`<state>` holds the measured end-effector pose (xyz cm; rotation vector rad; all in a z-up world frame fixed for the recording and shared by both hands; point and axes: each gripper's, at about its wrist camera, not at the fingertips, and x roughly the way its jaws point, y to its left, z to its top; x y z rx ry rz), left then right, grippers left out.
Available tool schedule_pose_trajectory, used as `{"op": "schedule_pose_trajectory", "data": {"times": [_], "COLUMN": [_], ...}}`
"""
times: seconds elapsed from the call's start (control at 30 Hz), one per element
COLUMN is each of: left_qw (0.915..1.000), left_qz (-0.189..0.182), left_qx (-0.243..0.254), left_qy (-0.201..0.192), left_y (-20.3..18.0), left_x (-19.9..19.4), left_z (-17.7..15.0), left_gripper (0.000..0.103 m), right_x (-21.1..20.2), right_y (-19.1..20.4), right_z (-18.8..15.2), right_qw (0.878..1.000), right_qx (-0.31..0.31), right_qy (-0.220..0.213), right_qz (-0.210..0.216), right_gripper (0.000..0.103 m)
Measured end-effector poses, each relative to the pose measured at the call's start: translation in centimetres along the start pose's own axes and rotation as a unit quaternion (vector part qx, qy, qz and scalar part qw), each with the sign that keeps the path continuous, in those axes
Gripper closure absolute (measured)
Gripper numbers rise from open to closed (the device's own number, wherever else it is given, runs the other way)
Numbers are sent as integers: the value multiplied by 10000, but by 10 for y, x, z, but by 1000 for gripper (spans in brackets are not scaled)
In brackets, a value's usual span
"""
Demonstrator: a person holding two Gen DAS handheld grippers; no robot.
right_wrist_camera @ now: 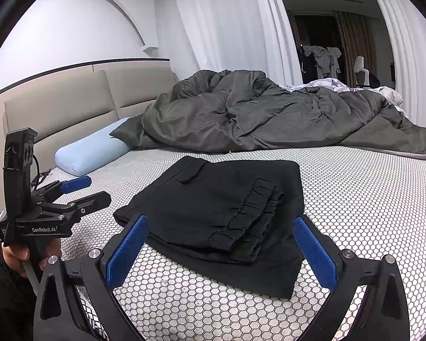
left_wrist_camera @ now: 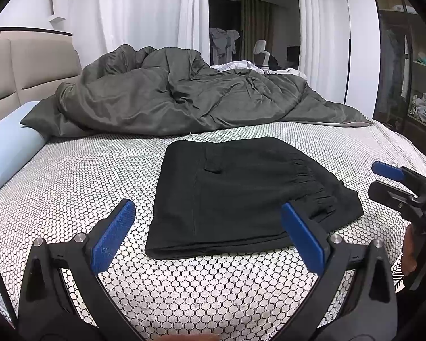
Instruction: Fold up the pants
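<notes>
The black pants (left_wrist_camera: 241, 193) lie folded into a compact rectangle on the honeycomb-patterned mattress (left_wrist_camera: 79, 182); they also show in the right wrist view (right_wrist_camera: 224, 213), with the gathered elastic waistband (right_wrist_camera: 250, 213) on top. My left gripper (left_wrist_camera: 207, 221) is open and empty, held just above the near edge of the pants. My right gripper (right_wrist_camera: 221, 238) is open and empty, hovering over the near corner of the pants. The right gripper also appears at the right edge of the left wrist view (left_wrist_camera: 383, 179), and the left gripper at the left of the right wrist view (right_wrist_camera: 91, 190), both apart from the cloth.
A crumpled dark grey duvet (left_wrist_camera: 179, 99) covers the far half of the bed. A light blue pillow (left_wrist_camera: 8, 147) lies at the left by the beige headboard (left_wrist_camera: 22, 68). White curtains (left_wrist_camera: 144, 11) hang behind. Shelves (left_wrist_camera: 420, 85) stand at the right.
</notes>
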<state>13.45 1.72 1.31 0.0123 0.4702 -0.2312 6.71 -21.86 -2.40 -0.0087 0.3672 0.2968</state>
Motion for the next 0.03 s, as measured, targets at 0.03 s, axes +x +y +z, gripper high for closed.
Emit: {"op": "schedule_pose_trajectory", "data": {"times": [0.03], "left_qw": [10000], "left_qz": [-5], "left_qx": [2], "left_qy": [-4], "left_y": [0], "left_x": [0], "left_z": [0], "left_gripper": [1], "right_x": [0], "right_y": [0], "right_z": [0], "right_qw": [10000], "right_qx": [0], "right_qy": [7], "right_qz": [8], "right_gripper": [0]}}
